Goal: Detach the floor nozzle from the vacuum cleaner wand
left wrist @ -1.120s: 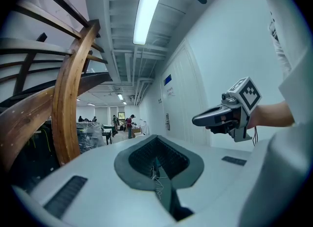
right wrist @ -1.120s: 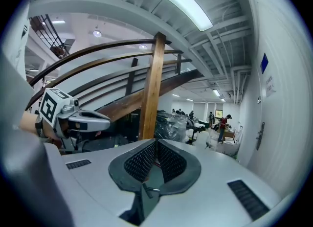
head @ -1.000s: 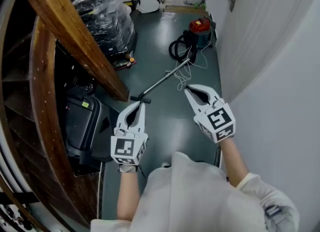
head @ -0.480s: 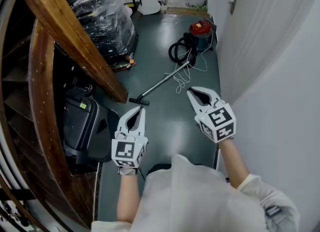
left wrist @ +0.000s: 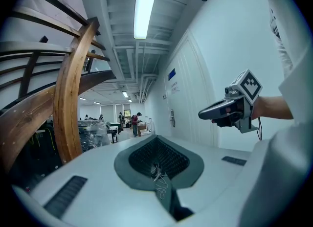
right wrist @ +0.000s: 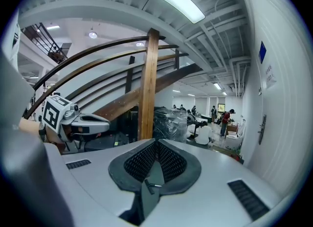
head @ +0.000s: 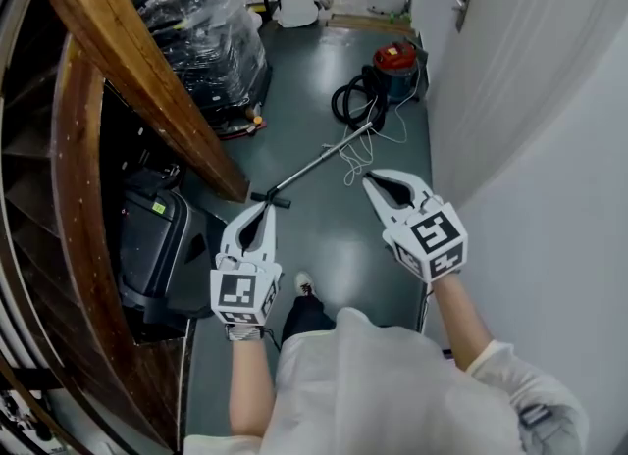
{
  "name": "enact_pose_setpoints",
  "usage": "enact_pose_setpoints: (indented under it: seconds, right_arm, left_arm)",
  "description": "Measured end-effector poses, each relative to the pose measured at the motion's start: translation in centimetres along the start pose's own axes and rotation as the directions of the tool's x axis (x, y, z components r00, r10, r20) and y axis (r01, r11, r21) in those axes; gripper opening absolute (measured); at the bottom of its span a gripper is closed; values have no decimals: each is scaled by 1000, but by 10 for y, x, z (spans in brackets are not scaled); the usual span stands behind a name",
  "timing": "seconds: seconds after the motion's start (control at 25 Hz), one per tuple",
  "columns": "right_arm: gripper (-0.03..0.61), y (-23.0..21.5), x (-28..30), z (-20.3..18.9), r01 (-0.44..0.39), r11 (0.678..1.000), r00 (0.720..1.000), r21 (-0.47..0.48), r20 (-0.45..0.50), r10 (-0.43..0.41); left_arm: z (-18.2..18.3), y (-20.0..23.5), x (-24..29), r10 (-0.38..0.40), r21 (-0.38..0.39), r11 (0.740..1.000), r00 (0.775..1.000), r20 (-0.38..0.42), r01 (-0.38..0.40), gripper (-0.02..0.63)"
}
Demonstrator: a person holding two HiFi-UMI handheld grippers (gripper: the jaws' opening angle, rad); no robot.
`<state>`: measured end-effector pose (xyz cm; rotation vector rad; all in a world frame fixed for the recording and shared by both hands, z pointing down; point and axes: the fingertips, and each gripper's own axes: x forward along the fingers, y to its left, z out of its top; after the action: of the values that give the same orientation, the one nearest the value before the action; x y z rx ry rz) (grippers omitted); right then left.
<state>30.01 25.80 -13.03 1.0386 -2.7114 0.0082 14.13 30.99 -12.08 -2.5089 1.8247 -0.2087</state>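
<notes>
The vacuum's red canister (head: 394,58) stands far up the grey floor, its black hose (head: 348,100) coiled beside it. A thin metal wand (head: 319,161) runs down-left from there to the small black floor nozzle (head: 270,199), still joined to it. My left gripper (head: 266,210) is shut and empty, with its tips just below the nozzle in the head view. My right gripper (head: 371,181) is also shut and empty, to the right of the wand. In the right gripper view, the nozzle (right wrist: 148,186) shows tiny through the slit of the jaws.
A wooden stair stringer (head: 147,71) and a black case (head: 157,242) crowd the left side. A plastic-wrapped pile (head: 211,41) stands beyond them. White wall and door (head: 510,71) close off the right. A white cord (head: 358,159) lies by the wand. People stand far down the hall.
The person has stepped forward and a shoe has come into view below the left gripper. The left gripper has shifted slightly left. Both grippers stay shut.
</notes>
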Motion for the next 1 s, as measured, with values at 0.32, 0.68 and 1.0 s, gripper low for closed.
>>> enact_pose_setpoints:
  seconds: [0.32, 0.68, 1.0]
  right_arm:
    - [34, -11, 68, 18, -30, 998, 999, -53, 12, 31]
    - [34, -28, 175, 70, -27, 993, 996, -114, 78, 36]
    - [34, -33, 228, 74, -33, 994, 998, -105, 56, 39]
  left_arm:
    - [-14, 69, 49, 19, -27, 999, 999, 37, -18, -2]
    - [-8, 146, 121, -35, 38, 999, 999, 27, 34, -2]
    - [-15, 183, 152, -56, 40, 998, 998, 10, 56, -2]
